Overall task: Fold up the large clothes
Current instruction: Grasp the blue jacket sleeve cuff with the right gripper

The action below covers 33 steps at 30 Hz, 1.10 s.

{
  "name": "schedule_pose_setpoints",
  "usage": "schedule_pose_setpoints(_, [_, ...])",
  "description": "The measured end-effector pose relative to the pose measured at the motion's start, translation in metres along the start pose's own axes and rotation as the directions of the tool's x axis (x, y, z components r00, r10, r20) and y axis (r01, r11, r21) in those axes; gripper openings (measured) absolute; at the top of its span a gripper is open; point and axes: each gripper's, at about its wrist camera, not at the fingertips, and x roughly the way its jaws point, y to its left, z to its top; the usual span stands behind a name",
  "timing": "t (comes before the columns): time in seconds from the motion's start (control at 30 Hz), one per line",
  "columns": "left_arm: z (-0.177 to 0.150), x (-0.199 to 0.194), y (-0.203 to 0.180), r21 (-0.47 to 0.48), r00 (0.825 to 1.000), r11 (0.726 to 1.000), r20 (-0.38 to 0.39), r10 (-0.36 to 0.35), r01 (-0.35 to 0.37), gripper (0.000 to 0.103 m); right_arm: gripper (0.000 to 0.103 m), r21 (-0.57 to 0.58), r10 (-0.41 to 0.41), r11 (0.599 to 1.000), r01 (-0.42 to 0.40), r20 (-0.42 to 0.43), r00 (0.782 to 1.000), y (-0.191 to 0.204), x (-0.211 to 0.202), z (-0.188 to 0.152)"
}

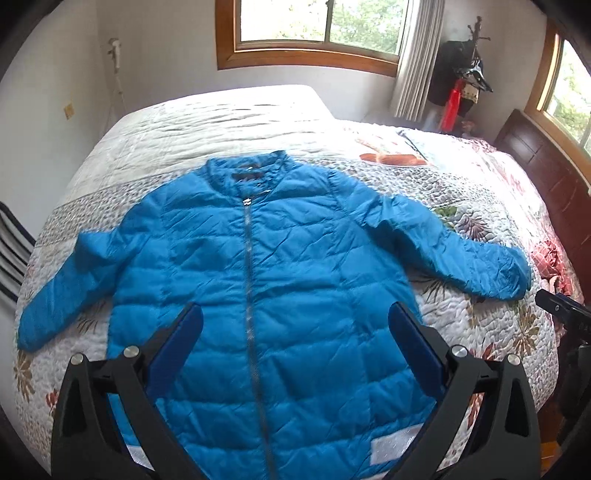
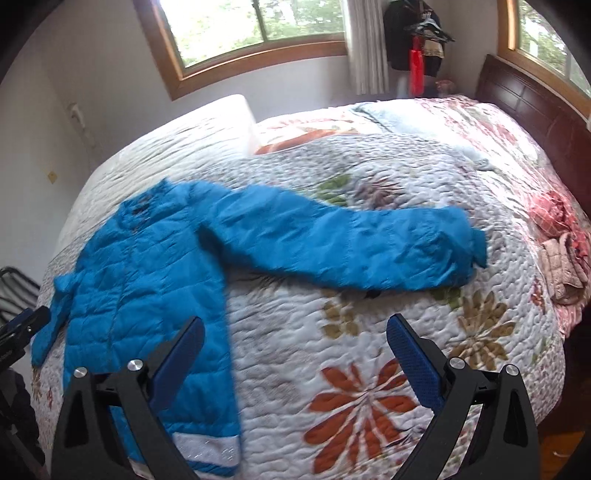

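Your bed (image 1: 480,192) fills the frame under a floral quilt (image 2: 369,350), windows (image 1: 317,22) along the top. The blue jacket (image 1: 280,280) lies flat at centre, sleeves spread. Your left tongs (image 1: 295,325) and right tongs (image 2: 295,339) gape wide, holding nothing.

Ahead of you the quilted floral bedspread (image 2: 369,332) fills the bed; daylit wood-framed windows (image 1: 317,26) beyond, dark headboard (image 2: 535,103) right, white walls.
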Motion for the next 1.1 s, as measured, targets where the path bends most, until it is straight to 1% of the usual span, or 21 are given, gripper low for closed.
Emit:
schedule_pose_setpoints(0.07, [0.021, 0.023, -0.028, 0.01, 1.0, 1.0, -0.01, -0.016, 0.016, 0.099, 0.099, 0.029, -0.038, 0.999, 0.039, -0.012, 0.999, -0.034, 0.018, 0.018])
schedule_pose_setpoints(0.17, [0.045, 0.06, -0.072, 0.042, 1.0, 0.999, -0.015, -0.025, 0.025, 0.099, 0.099, 0.065, -0.058, 0.996, 0.062, -0.063, 0.996, -0.082, 0.049, 0.039])
schedule_pose_setpoints(0.23, [0.054, 0.086, -0.1, 0.076, 1.0, 0.997, -0.025, -0.017, 0.019, 0.099, 0.099, 0.082, -0.044, 0.995, 0.051, -0.091, 0.995, -0.107, 0.068, 0.047])
schedule_pose_setpoints(0.33, [0.062, 0.124, -0.131, 0.104, 0.998, 0.994, -0.062, -0.01, 0.017, 0.099, 0.099, 0.101, -0.075, 0.991, 0.088, -0.127, 0.989, -0.14, 0.097, 0.056])
schedule_pose_setpoints(0.43, [0.066, 0.155, -0.151, 0.123, 0.996, 0.992, -0.084, -0.003, 0.013, 0.099, 0.099, 0.167, -0.028, 0.984, 0.057, -0.17, 0.985, -0.173, 0.125, 0.062])
schedule_pose_setpoints(0.5, [0.068, 0.172, -0.162, 0.136, 0.994, 0.991, -0.104, 0.012, 0.002, 0.099, 0.099, 0.202, -0.001, 0.978, 0.041, -0.194, 0.981, -0.189, 0.142, 0.063])
schedule_pose_setpoints(0.57, [0.071, 0.189, -0.167, 0.13, 0.992, 0.991, -0.127, 0.019, -0.002, 0.099, 0.099, 0.211, 0.018, 0.977, 0.03, -0.221, 0.975, -0.198, 0.158, 0.062])
schedule_pose_setpoints(0.63, [0.071, 0.201, -0.169, 0.122, 0.989, 0.992, -0.148, 0.013, 0.006, 0.099, 0.099, 0.205, -0.001, 0.977, 0.052, -0.243, 0.97, -0.202, 0.169, 0.061])
schedule_pose_setpoints(0.7, [0.071, 0.209, -0.172, 0.123, 0.987, 0.992, -0.159, 0.017, 0.003, 0.099, 0.099, 0.2, 0.001, 0.978, 0.051, -0.249, 0.969, -0.203, 0.177, 0.062])
schedule_pose_setpoints(0.77, [0.069, 0.219, -0.174, 0.128, 0.985, 0.992, -0.171, 0.02, 0.002, 0.099, 0.097, 0.183, -0.02, 0.981, 0.068, -0.252, 0.968, -0.202, 0.181, 0.063])
schedule_pose_setpoints(0.83, [0.068, 0.23, -0.174, 0.126, 0.981, 0.992, -0.193, 0.021, 0.003, 0.099, 0.093, 0.164, -0.047, 0.982, 0.091, -0.257, 0.965, -0.2, 0.184, 0.064])
schedule_pose_setpoints(0.87, [0.067, 0.235, -0.173, 0.123, 0.979, 0.992, -0.204, 0.022, 0.003, 0.099, 0.088, 0.151, -0.061, 0.983, 0.101, -0.253, 0.966, -0.199, 0.183, 0.064])
schedule_pose_setpoints(0.93, [0.064, 0.242, -0.173, 0.125, 0.976, 0.992, -0.217, 0.025, 0.002, 0.099, 0.081, 0.14, -0.071, 0.984, 0.106, -0.239, 0.968, -0.197, 0.18, 0.063])
schedule_pose_setpoints(1.0, [0.063, 0.245, -0.171, 0.127, 0.975, 0.992, -0.222, 0.012, 0.017, 0.099, 0.068, 0.142, -0.065, 0.985, 0.099, -0.226, 0.972, -0.195, 0.174, 0.063])
schedule_pose_setpoints(1.03, [0.062, 0.246, -0.17, 0.126, 0.974, 0.992, -0.225, 0.005, 0.024, 0.099, 0.064, 0.138, -0.056, 0.987, 0.087, -0.217, 0.975, -0.193, 0.17, 0.063])
schedule_pose_setpoints(1.07, [0.063, 0.247, -0.169, 0.123, 0.974, 0.992, -0.228, -0.003, 0.032, 0.099, 0.055, 0.137, -0.04, 0.988, 0.07, -0.209, 0.977, -0.19, 0.167, 0.064])
schedule_pose_setpoints(1.1, [0.063, 0.246, -0.168, 0.118, 0.973, 0.992, -0.232, -0.013, 0.042, 0.099, 0.049, 0.138, -0.03, 0.989, 0.059, -0.203, 0.979, -0.186, 0.163, 0.065])
